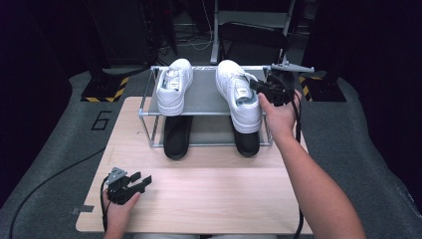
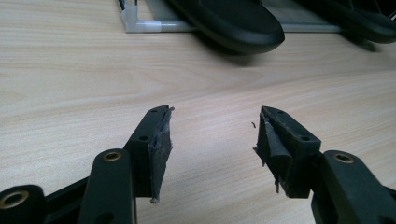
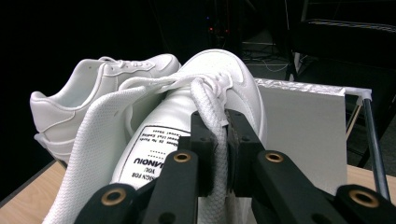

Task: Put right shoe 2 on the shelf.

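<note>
First, the high view. A light wooden table [image 1: 209, 194] fills the lower middle of the frame. A small metal shoe rack with a grey shelf [image 1: 204, 97] stands at the far edge of the table, in the upper middle. Two white lace-up sneakers sit on the top shelf. The left white sneaker [image 1: 174, 87] and the right white sneaker [image 1: 239, 94] both lie with their long sides running from the top of the frame to the bottom. Their toes point up the frame and their heels face the person. Under the shelf lie two black slippers, one [image 1: 177, 137] below the left sneaker and one [image 1: 247, 142] below the right one. They stick out past the front of the rack. The right gripper [image 1: 261, 87] is at the right side of the right sneaker, up at shelf height, with the arm reaching in from the bottom right. The left gripper [image 1: 142, 180] rests low at the bottom left of the table, well apart from the rack.

Next, the left gripper view. Its two black jaws stand wide apart with nothing between them, only bare wood. A black slipper [image 2: 229, 21] and a rack corner lie at the top.

Last, the right gripper view. The jaws are squeezed tight on a flat white shoelace [image 3: 215, 140] of the right sneaker [image 3: 187, 126]. The sneaker's toe points away, up the frame. The other sneaker [image 3: 93, 98] sits at the left.
</note>
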Tool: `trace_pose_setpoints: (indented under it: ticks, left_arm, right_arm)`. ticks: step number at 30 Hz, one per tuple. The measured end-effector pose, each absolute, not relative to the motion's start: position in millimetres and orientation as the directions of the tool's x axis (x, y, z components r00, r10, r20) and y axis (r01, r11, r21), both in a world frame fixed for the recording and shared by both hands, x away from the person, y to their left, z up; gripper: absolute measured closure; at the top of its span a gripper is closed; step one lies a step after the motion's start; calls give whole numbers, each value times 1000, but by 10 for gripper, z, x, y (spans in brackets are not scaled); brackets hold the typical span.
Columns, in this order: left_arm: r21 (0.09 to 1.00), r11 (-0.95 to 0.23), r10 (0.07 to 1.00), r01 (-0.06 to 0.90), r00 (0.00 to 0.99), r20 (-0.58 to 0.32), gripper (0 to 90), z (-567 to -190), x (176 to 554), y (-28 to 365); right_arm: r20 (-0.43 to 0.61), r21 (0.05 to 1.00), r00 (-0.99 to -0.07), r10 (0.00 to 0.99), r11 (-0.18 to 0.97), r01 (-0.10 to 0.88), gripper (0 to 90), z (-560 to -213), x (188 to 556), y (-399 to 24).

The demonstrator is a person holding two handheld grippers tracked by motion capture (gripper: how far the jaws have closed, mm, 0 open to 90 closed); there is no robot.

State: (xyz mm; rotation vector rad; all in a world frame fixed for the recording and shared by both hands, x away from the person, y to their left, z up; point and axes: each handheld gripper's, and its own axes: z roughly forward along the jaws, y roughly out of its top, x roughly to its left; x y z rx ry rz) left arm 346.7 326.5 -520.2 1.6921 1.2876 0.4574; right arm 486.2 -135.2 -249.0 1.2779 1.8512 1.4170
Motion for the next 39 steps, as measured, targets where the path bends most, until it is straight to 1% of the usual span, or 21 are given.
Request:
trace_pose_setpoints:
  ticks: [6,11,24,29,39]
  left_arm:
    - [836,-10,896,549,377,-236,442,-5202,3462,3263]
    - [832,-17,898,554,375,-231,442,-5206,3461,3268]
    - [831,2,903,556,356,-240,441,-5230,3452,3316]
    - [834,1,904,552,355,-237,442,-5228,3447,3318]
    - [833,-1,905,553,356,-235,440,-5218,3433,3317]
  right_arm:
    - [156,923,-440,884,28,383,827,-2501,4976,-1331]
    - [155,924,-414,897,17,382,827,-2527,5075,-1303]
    - [182,914,-361,915,-22,404,827,-2655,5413,-1273]
    - [162,916,-354,921,-7,401,827,-2665,5501,-1266]
    - [161,916,-356,920,-4,402,826,-2689,5596,-1237]
